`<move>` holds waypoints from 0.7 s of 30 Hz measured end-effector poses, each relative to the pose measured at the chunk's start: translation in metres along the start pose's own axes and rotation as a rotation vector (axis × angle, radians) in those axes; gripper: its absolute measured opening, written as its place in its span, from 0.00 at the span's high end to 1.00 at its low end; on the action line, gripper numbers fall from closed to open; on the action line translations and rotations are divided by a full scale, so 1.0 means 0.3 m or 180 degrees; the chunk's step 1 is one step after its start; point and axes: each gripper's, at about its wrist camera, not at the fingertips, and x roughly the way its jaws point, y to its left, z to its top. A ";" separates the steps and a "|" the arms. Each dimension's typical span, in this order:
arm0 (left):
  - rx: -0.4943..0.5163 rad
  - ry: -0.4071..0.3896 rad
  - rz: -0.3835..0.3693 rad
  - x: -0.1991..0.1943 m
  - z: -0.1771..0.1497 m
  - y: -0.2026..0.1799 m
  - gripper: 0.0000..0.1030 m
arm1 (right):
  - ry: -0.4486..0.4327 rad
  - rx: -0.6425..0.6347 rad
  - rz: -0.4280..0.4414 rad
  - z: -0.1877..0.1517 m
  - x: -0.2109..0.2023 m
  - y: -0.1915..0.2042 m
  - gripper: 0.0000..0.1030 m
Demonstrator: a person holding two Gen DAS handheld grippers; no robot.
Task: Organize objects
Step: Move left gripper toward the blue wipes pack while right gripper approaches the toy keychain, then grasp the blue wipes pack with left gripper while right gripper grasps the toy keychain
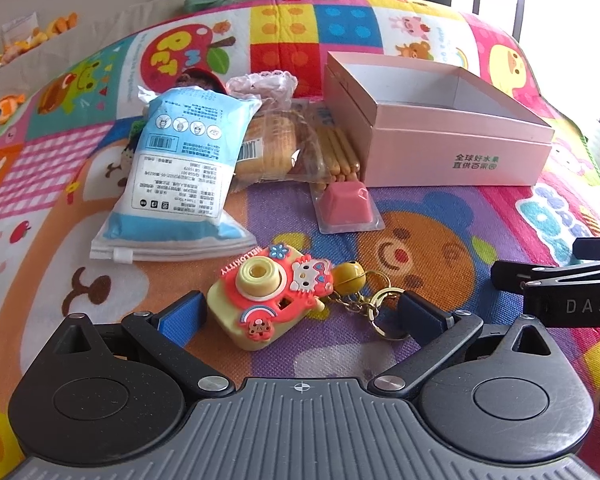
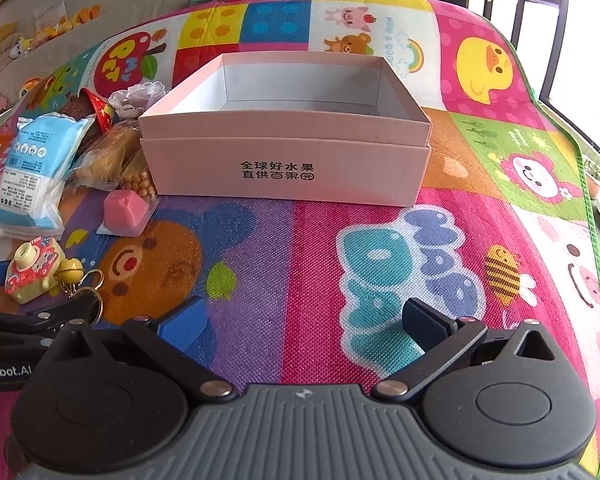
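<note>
A yellow and red Hello Kitty camera keychain (image 1: 270, 294) with a gold bell (image 1: 349, 276) lies on the colourful mat, between the wide-open fingers of my left gripper (image 1: 300, 316), touching neither. It also shows in the right wrist view (image 2: 34, 274). An open, empty pink box (image 2: 288, 136) stands ahead of my right gripper (image 2: 304, 322), which is open and empty above the mat. The box also shows in the left wrist view (image 1: 440, 120). Left of the box lie a blue-white pouch (image 1: 184, 176), wrapped biscuits (image 1: 280, 148), biscuit sticks (image 1: 338, 156) and a pink block in a blister (image 1: 346, 204).
A lace item (image 1: 262, 84) and a red-brown item (image 1: 200, 80) lie behind the pile. The right gripper's side (image 1: 560, 284) shows at the right of the left wrist view. The mat's green edge (image 2: 588, 208) drops off on the right. Plush toys (image 1: 8, 104) sit far left.
</note>
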 end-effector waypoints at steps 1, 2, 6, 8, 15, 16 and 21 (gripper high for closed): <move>0.0001 0.0026 -0.0011 0.000 0.004 0.002 0.00 | 0.0001 0.0016 -0.0002 0.000 0.000 0.000 0.00; 0.0004 0.0038 -0.0018 0.000 0.005 0.003 0.00 | -0.0004 0.0031 -0.0004 -0.001 -0.001 0.000 0.00; 0.0009 -0.0001 -0.0086 -0.017 -0.010 0.015 0.00 | -0.0124 0.0078 0.0004 -0.018 -0.008 -0.005 0.00; -0.0090 -0.0008 -0.0186 -0.041 -0.020 0.037 0.00 | -0.0140 0.0110 0.0055 -0.019 -0.012 -0.017 0.00; -0.0294 -0.0690 -0.0288 -0.237 -0.032 0.144 0.00 | -0.0132 0.0042 0.0040 -0.020 -0.013 -0.007 0.00; -0.0210 -0.0902 -0.0164 -0.258 -0.011 0.149 0.00 | -0.0133 0.0039 0.0042 -0.021 -0.013 -0.005 0.00; -0.0020 -0.1118 0.0140 -0.135 0.125 0.168 0.00 | -0.0128 0.0020 0.0035 -0.018 -0.011 -0.005 0.00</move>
